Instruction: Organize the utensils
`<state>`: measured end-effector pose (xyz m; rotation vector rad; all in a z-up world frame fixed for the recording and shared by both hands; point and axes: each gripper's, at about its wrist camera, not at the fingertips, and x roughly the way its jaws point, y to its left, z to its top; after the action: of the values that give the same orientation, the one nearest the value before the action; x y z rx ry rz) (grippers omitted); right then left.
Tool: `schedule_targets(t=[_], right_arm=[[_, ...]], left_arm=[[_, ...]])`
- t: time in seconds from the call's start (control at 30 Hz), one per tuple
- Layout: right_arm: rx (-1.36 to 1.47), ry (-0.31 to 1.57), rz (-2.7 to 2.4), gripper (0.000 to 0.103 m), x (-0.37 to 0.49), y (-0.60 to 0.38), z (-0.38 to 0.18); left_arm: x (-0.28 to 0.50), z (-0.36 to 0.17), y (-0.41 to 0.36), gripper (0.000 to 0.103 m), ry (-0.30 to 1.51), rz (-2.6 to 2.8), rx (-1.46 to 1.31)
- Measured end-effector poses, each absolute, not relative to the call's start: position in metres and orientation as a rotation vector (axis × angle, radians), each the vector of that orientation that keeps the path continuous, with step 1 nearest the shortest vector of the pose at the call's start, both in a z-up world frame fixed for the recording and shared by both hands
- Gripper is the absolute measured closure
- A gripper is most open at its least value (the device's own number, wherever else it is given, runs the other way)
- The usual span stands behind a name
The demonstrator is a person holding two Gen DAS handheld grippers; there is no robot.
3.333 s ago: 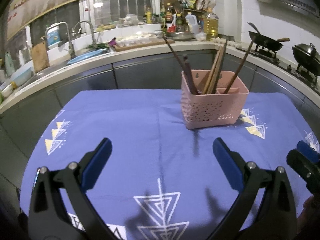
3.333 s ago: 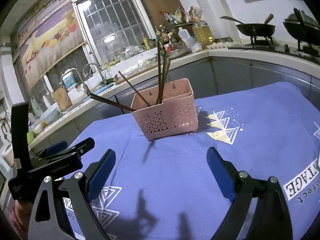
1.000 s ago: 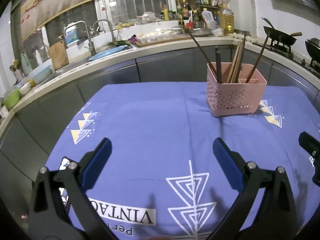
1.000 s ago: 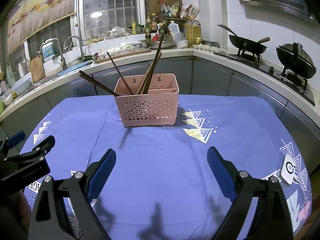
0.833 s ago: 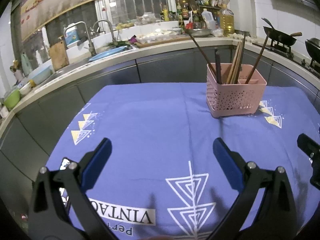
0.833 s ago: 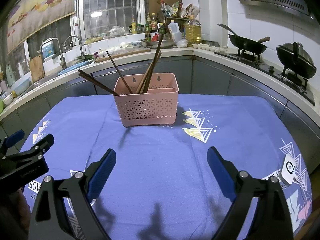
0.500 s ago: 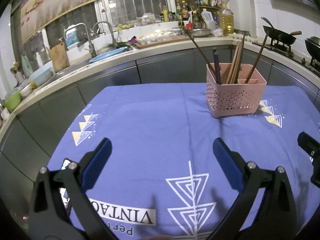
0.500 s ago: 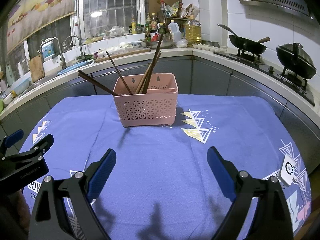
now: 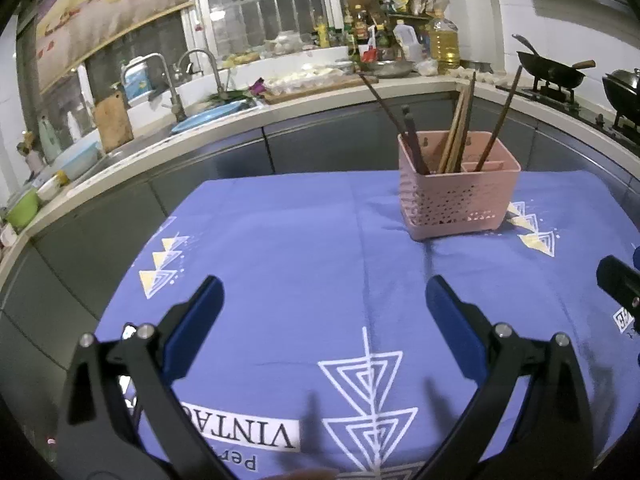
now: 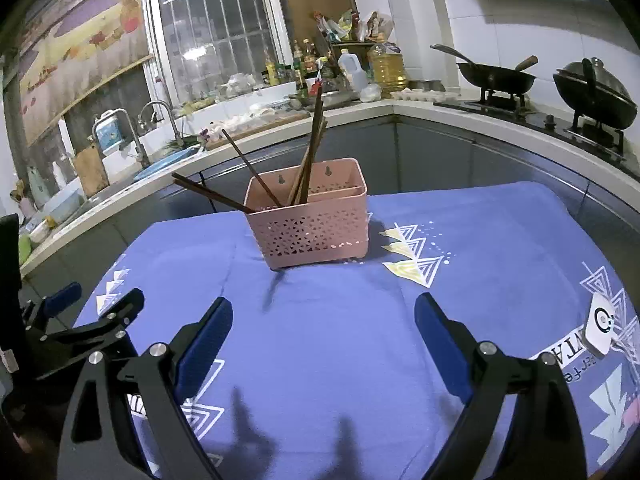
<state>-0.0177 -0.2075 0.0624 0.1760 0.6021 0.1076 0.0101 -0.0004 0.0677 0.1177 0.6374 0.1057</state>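
A pink perforated utensil basket (image 9: 460, 200) (image 10: 310, 220) stands upright on the blue tablecloth (image 9: 300, 248) (image 10: 340, 312), toward the far side of the table. Several brown chopsticks (image 9: 456, 128) (image 10: 308, 156) lean in it at different angles; one dark pair (image 10: 208, 194) sticks out low to the left. My left gripper (image 9: 324, 300) is open and holds nothing, well short of the basket. My right gripper (image 10: 324, 320) is open too, with nothing between its fingers. The left gripper (image 10: 76, 328) also shows at the left edge of the right wrist view.
A curved counter (image 9: 280, 108) rings the table, with a sink and taps (image 9: 176, 92), bottles (image 9: 400, 36) and woks on a stove (image 10: 520, 76). A small white tag (image 10: 600, 328) lies on the cloth at the right. The cloth hangs over the table's near edge.
Over the last second both grippers barely shift and stay open. Since 3.3 s ago both have drawn back from the basket, which now looks smaller and farther.
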Motion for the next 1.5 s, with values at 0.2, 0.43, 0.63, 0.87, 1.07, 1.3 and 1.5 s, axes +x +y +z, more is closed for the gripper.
schedule_targets(t=[0.2,0.43,0.63,0.87,1.07,1.3,1.5], right_arm=[[0.171,0.602,0.122,0.012,-0.019,-0.2,0.06],[0.16,0.52,0.125,0.009,-0.023,-0.197,0.06],[0.168,0.548,0.158,0.004,-0.019,-0.194,0.058],[0.196,0.611,0.196,0.004,-0.014,-0.191,0.049],[0.211,0.64,0.222,0.004,-0.013,-0.188,0.046],[0.24,0.615,0.213,0.004,-0.017,-0.193,0.051],[0.251,0.581,0.194,0.004,-0.02,-0.198,0.058]], left_arm=[[0.011,0.064,-0.002,0.006,0.655,0.089,0.116],[0.013,0.061,0.003,0.006,0.667,0.082,0.099],[0.015,0.059,0.005,0.006,0.675,0.075,0.09],[0.015,0.059,0.005,0.006,0.675,0.076,0.089],[0.015,0.059,0.004,0.006,0.675,0.077,0.091],[0.015,0.059,0.005,0.006,0.672,0.081,0.092],[0.016,0.063,0.006,0.006,0.661,0.088,0.09]])
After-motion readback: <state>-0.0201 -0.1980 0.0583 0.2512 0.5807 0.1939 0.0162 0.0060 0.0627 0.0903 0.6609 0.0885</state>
